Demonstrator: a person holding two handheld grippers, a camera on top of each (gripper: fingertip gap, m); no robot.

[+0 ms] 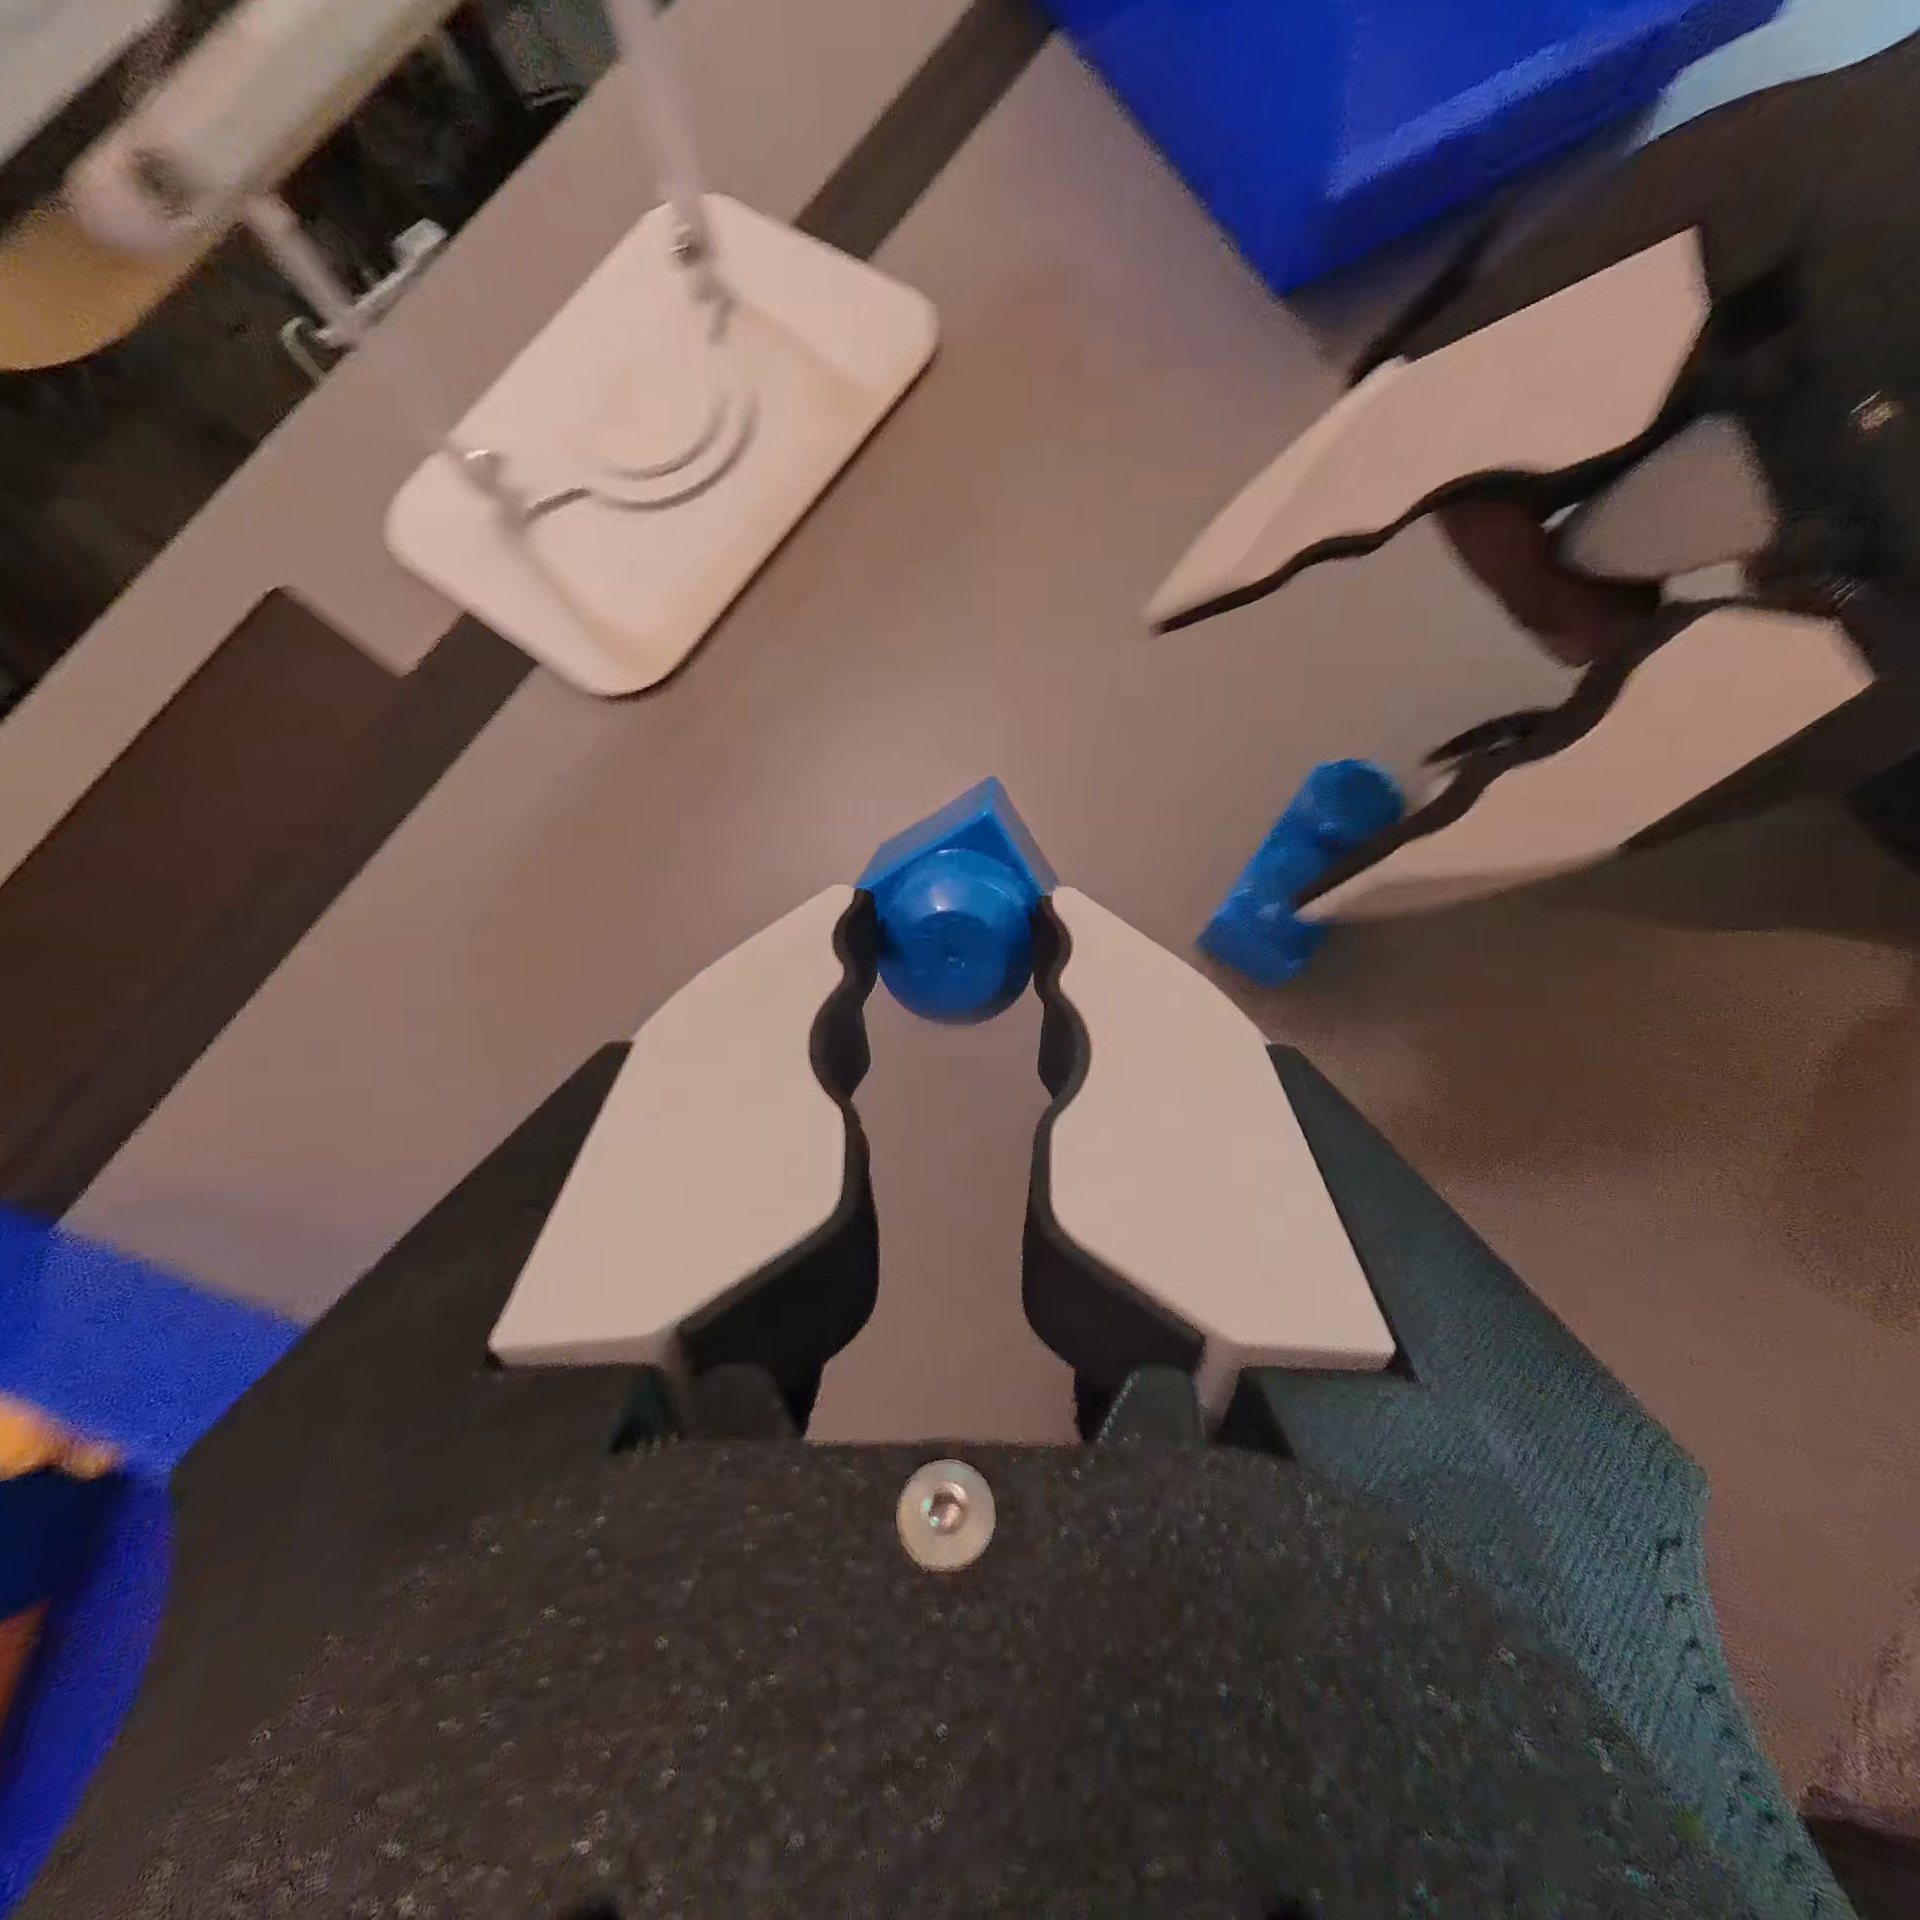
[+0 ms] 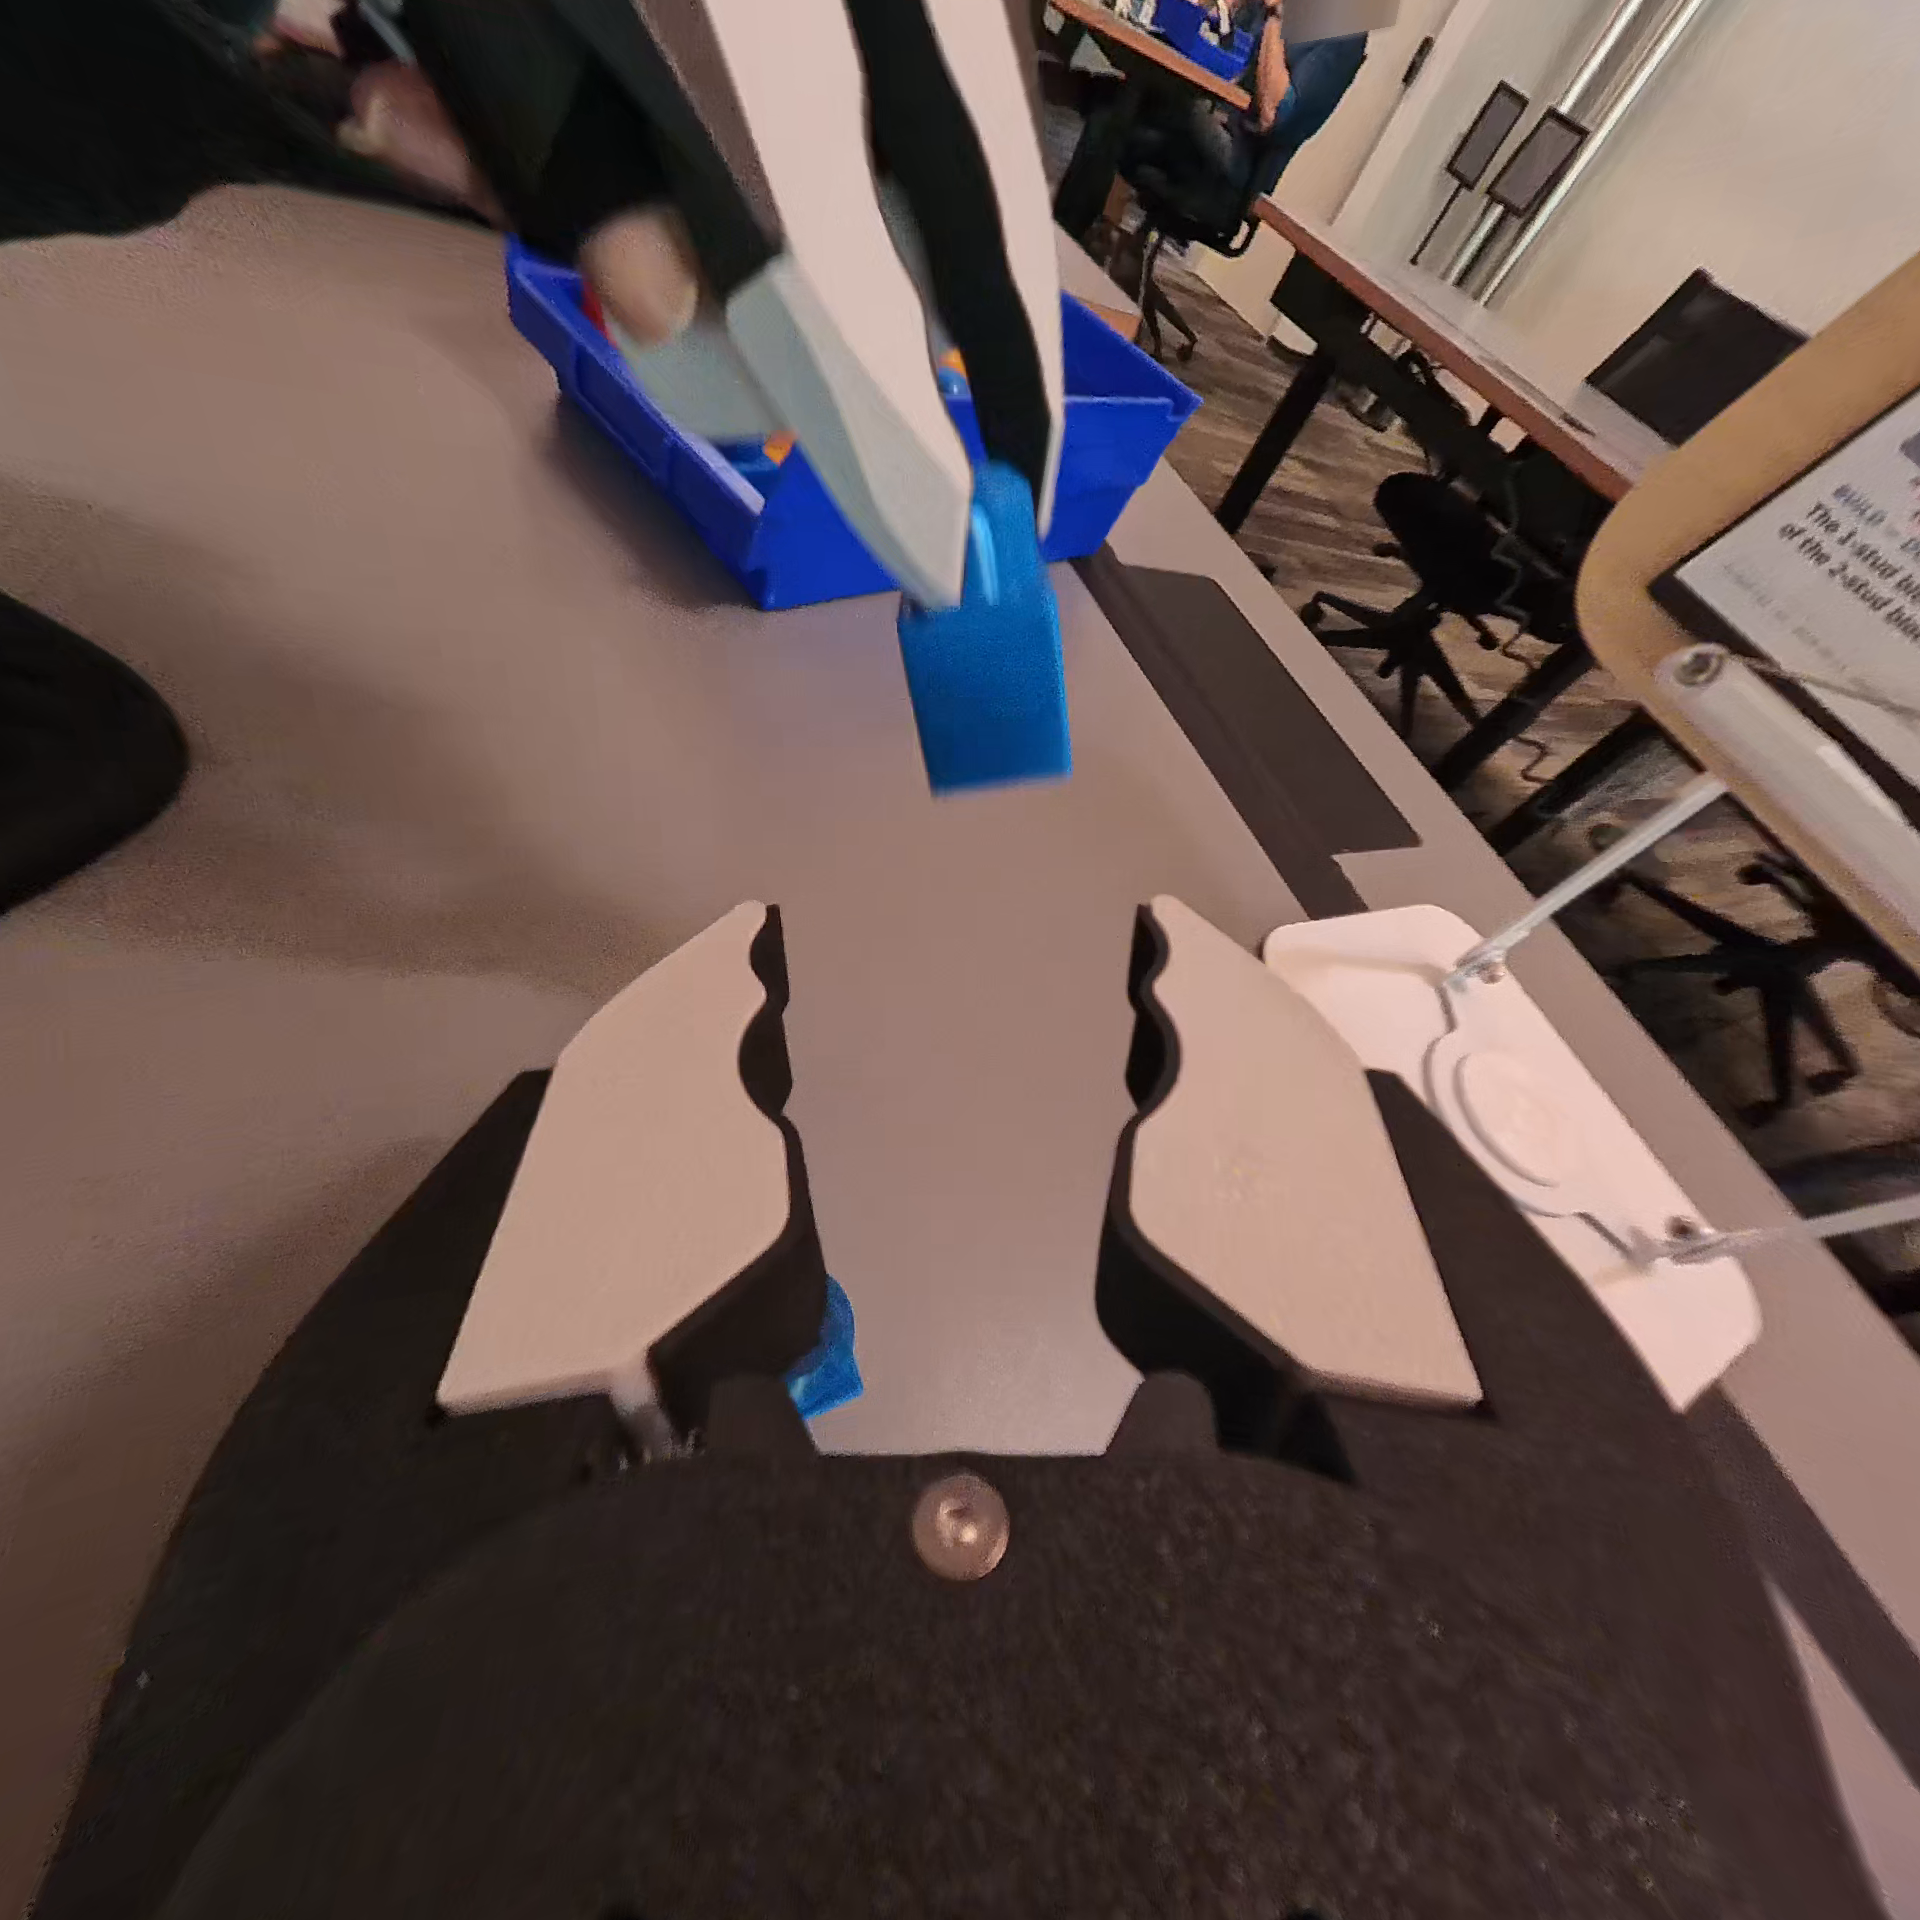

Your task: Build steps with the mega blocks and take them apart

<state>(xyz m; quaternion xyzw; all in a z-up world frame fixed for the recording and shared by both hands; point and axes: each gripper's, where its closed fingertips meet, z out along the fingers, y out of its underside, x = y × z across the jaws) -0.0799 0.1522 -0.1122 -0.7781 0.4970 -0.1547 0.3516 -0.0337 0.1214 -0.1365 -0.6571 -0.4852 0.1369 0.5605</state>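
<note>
The small plastic single-stud block point(image 1: 954, 914) is blue, like the seemingly blue blurred oblong block point(image 1: 1294, 883), on a grey-brown matte tabletop point(image 1: 727, 790).

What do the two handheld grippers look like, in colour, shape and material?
Both look alike. The left gripper has two flat, pale grey fingers lined inside with wavy black pads, on a grainy black body with one silver screw. The right gripper shows the same pale fingers, wavy black pads and silver screw. No cables show.
</note>
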